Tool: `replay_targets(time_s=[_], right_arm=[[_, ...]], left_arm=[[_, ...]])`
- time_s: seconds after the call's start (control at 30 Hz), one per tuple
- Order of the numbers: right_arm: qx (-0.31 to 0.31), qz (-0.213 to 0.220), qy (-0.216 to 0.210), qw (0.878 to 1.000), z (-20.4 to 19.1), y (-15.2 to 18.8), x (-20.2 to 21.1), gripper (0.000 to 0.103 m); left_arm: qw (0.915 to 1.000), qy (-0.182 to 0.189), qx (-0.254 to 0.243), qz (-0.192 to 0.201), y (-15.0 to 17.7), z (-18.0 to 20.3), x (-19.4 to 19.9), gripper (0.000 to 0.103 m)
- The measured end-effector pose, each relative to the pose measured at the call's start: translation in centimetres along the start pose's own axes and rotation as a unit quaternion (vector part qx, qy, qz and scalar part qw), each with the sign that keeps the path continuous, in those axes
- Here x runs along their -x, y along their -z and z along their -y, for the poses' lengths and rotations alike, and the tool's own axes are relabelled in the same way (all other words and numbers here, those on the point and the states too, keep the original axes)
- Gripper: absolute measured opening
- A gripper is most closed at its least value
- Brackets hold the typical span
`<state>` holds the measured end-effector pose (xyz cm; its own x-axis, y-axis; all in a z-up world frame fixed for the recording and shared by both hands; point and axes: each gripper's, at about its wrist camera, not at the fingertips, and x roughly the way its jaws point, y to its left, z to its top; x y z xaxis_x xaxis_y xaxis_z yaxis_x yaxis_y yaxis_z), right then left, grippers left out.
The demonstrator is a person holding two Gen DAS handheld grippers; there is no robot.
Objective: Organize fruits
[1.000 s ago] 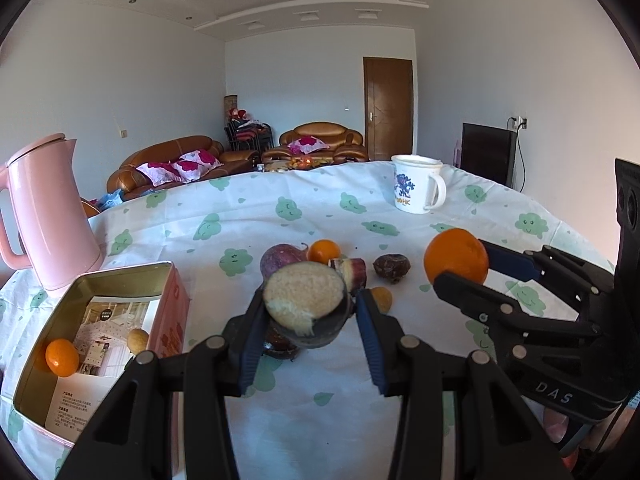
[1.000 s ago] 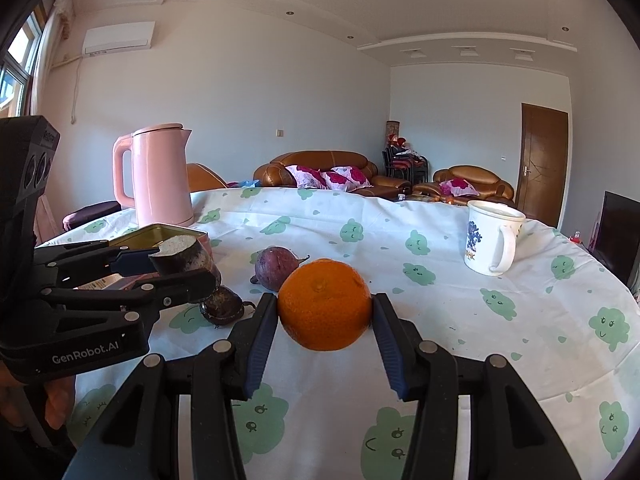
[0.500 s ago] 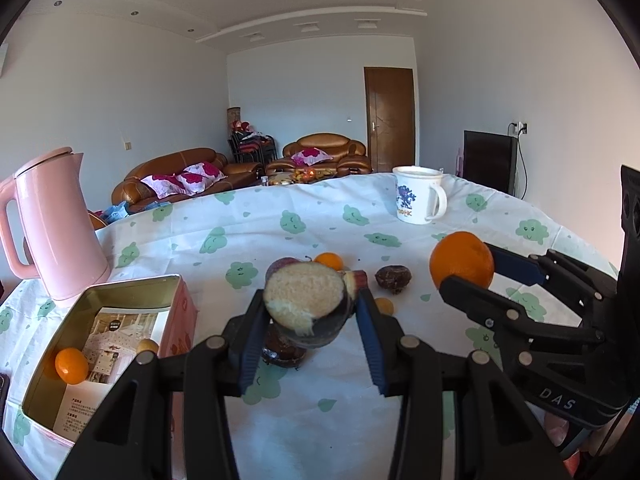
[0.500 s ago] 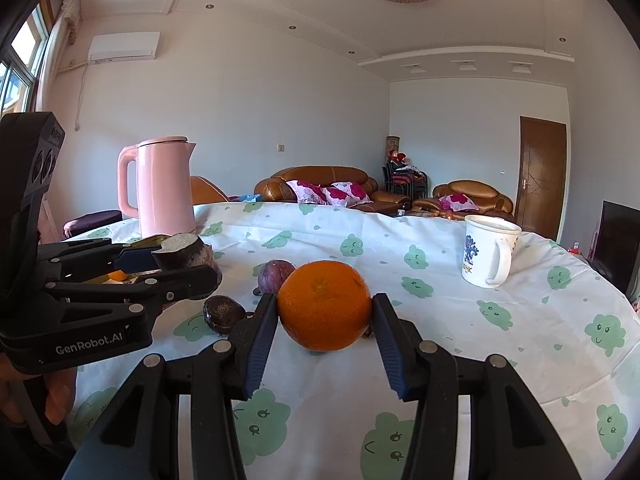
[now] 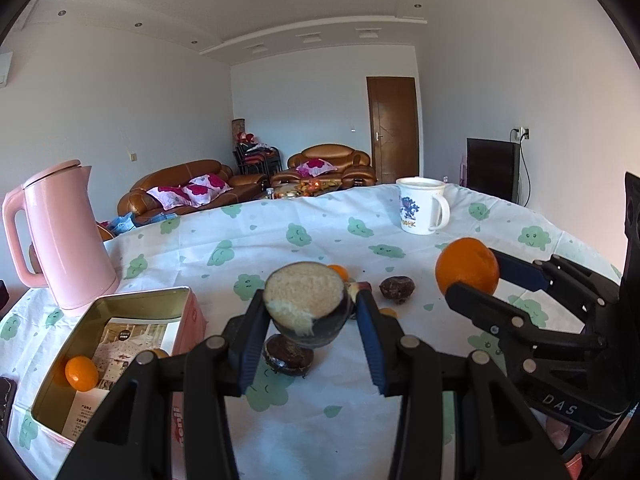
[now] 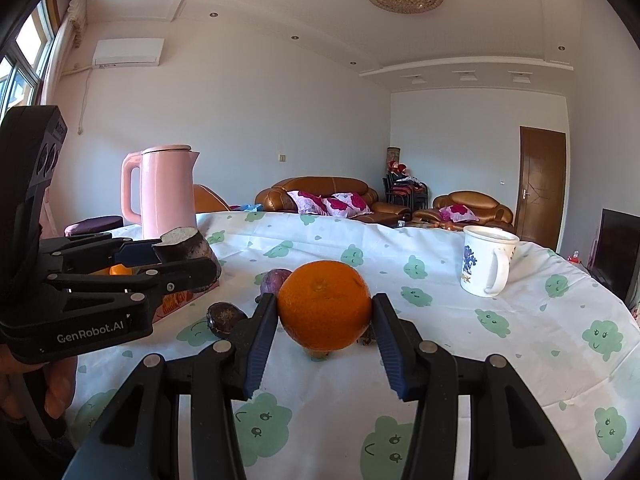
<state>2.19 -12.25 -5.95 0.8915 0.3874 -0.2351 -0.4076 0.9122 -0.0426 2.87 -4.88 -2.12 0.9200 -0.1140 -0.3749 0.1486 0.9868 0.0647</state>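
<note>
Fingers of the left gripper are squeezed on a cut dark fruit, one blue pad on each side, with its pale cut face turned toward the camera. It is held up off the table, above a dark wrinkly fruit that lies on the cloth. Just to the left sits an open tin box with a small orange inside. The right gripper has its fingers pressed on a big orange, holding it up over the table too. Near it on the cloth are a purple fruit and another dark wrinkly one. A pink kettle and a white mug stand farther back.
</note>
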Motion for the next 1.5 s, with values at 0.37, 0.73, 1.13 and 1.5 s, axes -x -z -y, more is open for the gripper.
replay_targets(time_s=[0.37,0.73,1.13,1.5], right_arm=[[0.000,0.011,-0.001,1.000,-0.1,0.1,0.4,0.050],[0.007,0.012,0.000,1.000,-0.3,-0.7,0.4,0.050],[0.041,0.017,-0.033,0.998,-2.8,-3.6,0.0,0.050],[0.058,0.008,-0.078,0.995,-5.6,-6.2,-2.1,0.050]], left_arm=[[0.9999,-0.007,-0.006,0.014,-0.2,-0.1,0.6,0.045],[0.9996,-0.018,-0.002,0.021,-0.4,-1.1,1.3,0.045],[0.9987,-0.042,0.024,0.016,-0.3,-4.4,2.2,0.045],[0.9940,-0.086,0.068,0.006,0.6,-9.7,2.6,0.045]])
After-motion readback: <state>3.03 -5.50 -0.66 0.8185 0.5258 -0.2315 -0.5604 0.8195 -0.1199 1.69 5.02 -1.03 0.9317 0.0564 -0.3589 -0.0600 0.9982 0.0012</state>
